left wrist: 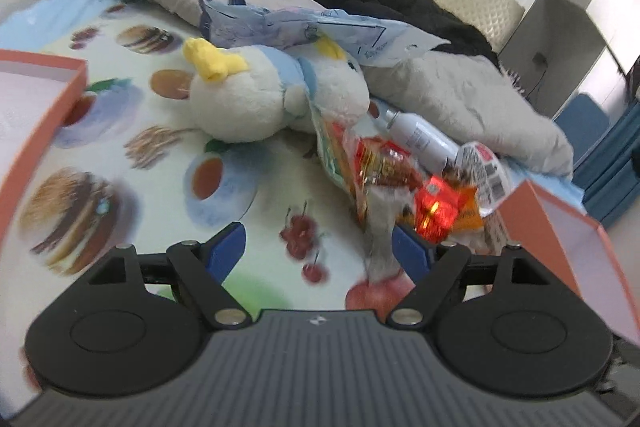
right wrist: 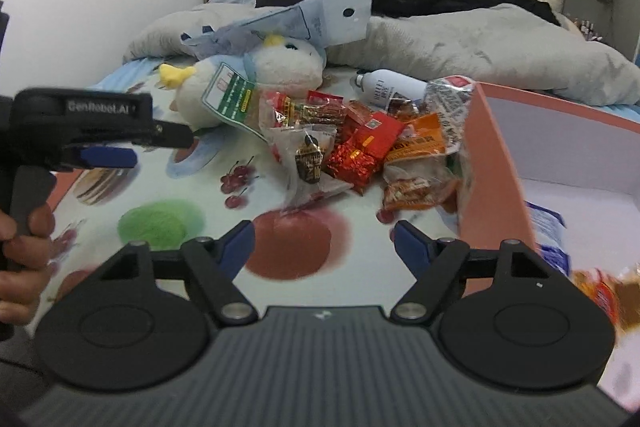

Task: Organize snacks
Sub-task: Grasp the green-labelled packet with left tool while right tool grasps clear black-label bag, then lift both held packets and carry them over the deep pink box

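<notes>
blue-padded right gripper [right wrist: 324, 243] gapes wide, empty.

a white-and-blue plush toy [right wrist: 280, 71] lies at twelve o'clock, a white bottle [right wrist: 394, 87], possibly lotion, at one o'clock beside a grey blanket [right wrist: 480, 43].

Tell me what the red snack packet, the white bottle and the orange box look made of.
Red snack packet: shiny crinkled foil or plastic film, glinting.
White bottle: smooth and matte; plastic or coated metal, can't tell.
Orange box: probably stiff cardboard, with flat matte walls and a pale lining.
</notes>
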`<state>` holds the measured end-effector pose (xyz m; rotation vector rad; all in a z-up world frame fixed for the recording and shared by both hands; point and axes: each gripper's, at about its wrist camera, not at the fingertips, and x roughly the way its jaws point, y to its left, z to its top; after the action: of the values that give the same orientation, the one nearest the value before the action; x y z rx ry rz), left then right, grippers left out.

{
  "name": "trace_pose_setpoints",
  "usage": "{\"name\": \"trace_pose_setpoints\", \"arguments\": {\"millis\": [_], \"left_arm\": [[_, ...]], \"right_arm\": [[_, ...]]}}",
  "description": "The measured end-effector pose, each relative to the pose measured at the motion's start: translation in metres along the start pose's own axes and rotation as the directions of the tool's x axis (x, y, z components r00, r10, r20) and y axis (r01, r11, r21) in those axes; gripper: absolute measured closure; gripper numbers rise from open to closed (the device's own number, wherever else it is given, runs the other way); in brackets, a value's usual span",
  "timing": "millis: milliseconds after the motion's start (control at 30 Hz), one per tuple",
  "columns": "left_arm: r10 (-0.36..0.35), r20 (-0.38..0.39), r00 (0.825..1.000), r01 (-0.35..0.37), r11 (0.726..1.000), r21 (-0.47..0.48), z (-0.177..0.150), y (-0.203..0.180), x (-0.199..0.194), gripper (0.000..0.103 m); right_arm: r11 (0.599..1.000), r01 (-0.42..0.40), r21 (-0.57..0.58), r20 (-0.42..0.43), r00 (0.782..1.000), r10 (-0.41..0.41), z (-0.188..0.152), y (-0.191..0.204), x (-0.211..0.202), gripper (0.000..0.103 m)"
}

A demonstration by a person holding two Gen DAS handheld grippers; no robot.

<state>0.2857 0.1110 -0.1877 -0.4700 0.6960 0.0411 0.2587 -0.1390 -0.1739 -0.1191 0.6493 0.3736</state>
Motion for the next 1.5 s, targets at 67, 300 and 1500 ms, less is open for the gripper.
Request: {"name": "trace_pose_setpoints", "arguments": {"millis": [67, 300, 1500], "left_arm": [[-0.020, 0.000, 1.000, 0.020, 0.999, -0.034, 0.008, 0.004, 0.015, 0.021], [-0.102, 0.016, 0.995, 0.103, 0.992, -0.077, 0.030, 0.004, 0.060, 0.028], [-0.074, -0.029, 0.997, 0.074, 0.997, -0.027, 0.002, 0.000, 0.018, 0.101]], "right_arm": [[1.000, -0.009, -0.026, -0.003, 1.000, 0.009, 0.004, 0.002, 0.017, 0.026], [0.993, -0.052, -0.105, -0.023, 0.998, 0.050, 0.016, 0.015, 0.069, 0.028], [0.994, -0.027, -0.102, -0.098, 0.995, 0.017, 0.011, 0.021, 0.055, 0.069]]}}
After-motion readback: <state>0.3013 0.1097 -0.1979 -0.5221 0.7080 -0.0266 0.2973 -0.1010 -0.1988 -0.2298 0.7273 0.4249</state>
